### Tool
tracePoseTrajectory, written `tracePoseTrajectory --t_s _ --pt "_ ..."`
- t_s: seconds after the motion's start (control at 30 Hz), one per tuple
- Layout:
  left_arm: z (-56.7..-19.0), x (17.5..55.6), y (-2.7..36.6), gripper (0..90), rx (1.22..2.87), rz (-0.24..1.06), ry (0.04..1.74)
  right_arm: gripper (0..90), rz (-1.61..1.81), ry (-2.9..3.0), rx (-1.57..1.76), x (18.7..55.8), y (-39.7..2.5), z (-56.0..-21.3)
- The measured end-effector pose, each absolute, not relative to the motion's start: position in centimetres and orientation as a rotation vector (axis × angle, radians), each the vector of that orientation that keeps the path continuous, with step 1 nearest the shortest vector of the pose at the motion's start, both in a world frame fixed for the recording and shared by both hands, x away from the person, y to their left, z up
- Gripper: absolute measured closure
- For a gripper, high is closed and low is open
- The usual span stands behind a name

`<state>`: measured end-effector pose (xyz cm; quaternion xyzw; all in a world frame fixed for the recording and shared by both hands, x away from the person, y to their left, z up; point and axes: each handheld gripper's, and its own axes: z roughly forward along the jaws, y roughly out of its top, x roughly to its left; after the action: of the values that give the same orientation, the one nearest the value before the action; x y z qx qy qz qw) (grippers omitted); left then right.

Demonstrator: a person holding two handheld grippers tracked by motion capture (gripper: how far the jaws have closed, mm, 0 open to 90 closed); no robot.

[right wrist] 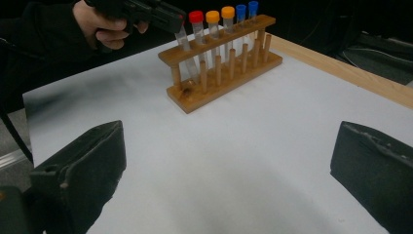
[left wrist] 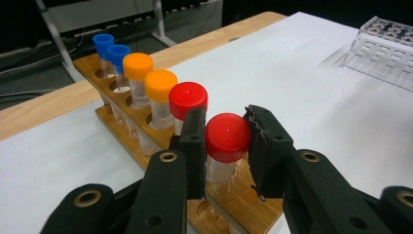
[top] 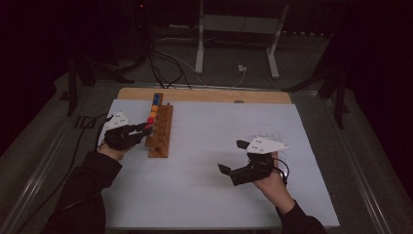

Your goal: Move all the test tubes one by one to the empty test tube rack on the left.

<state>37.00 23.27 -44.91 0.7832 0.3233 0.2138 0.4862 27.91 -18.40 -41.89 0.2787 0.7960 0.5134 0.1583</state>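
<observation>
A wooden tube rack (top: 159, 139) (left wrist: 243, 207) (right wrist: 219, 85) stands at the table's left. It holds a row of clear tubes with red, orange and blue caps. My left gripper (top: 147, 128) (left wrist: 225, 127) is shut on the red cap of the nearest tube (left wrist: 227, 139), whose body reaches down into the rack's end hole. In the right gripper view this tube (right wrist: 184, 41) leans slightly under the left gripper (right wrist: 156, 13). A second red-capped tube (left wrist: 188, 100) stands just behind it. My right gripper (top: 233, 157) (right wrist: 229, 170) hovers wide open over bare table, holding nothing.
A clear plastic rack (left wrist: 384, 44) (top: 267, 135) lies at the table's right, just beyond my right hand. The white table cover (top: 204, 195) has a wooden edge (top: 204, 95) at the far side. Cables and a stand's metal legs (top: 199, 48) are on the floor beyond.
</observation>
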Motion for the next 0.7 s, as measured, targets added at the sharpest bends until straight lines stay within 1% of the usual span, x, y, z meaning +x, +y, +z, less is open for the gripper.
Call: tracePoseTrajectory --t_s 0.27,0.3,0.33,0.4,0.47,0.53,0.57,0.63,0.7 --pt "-44.1 37.3 22.2 71.4 1.996 0.526 0.783 0.0 1.468 2.277 0.799 27.9 -18.4 -41.9" --pt "-44.1 37.2 22.2 70.8 1.991 0.512 0.771 0.0 1.47 2.278 0.801 27.9 -18.4 -41.9" --pt "-44.1 37.1 22.3 68.1 1.984 0.499 0.76 0.0 1.47 2.276 0.802 27.9 -18.5 -41.9" --pt "-44.0 36.4 22.4 44.5 1.951 0.507 0.74 0.0 1.47 2.274 0.8 27.9 -18.5 -41.9" --pt "-43.8 35.6 22.6 26.0 1.912 0.503 0.731 0.0 1.473 2.27 0.799 27.9 -18.6 -41.8" --pt "-43.9 34.7 22.9 16.3 1.865 0.473 0.715 0.0 1.476 2.267 0.799 27.8 -18.7 -41.8" --pt "-44.1 34.1 23.2 14.3 1.845 0.446 0.692 0.0 1.477 2.265 0.8 27.8 -18.7 -41.7" --pt "-44.5 33.1 23.5 2.6 1.817 0.403 0.652 0.0 1.474 2.26 0.795 27.8 -18.8 -41.7" --pt "-45.3 31.8 23.8 1.5 1.795 0.396 0.636 0.0 1.468 2.256 0.795 27.7 -18.8 -41.8"
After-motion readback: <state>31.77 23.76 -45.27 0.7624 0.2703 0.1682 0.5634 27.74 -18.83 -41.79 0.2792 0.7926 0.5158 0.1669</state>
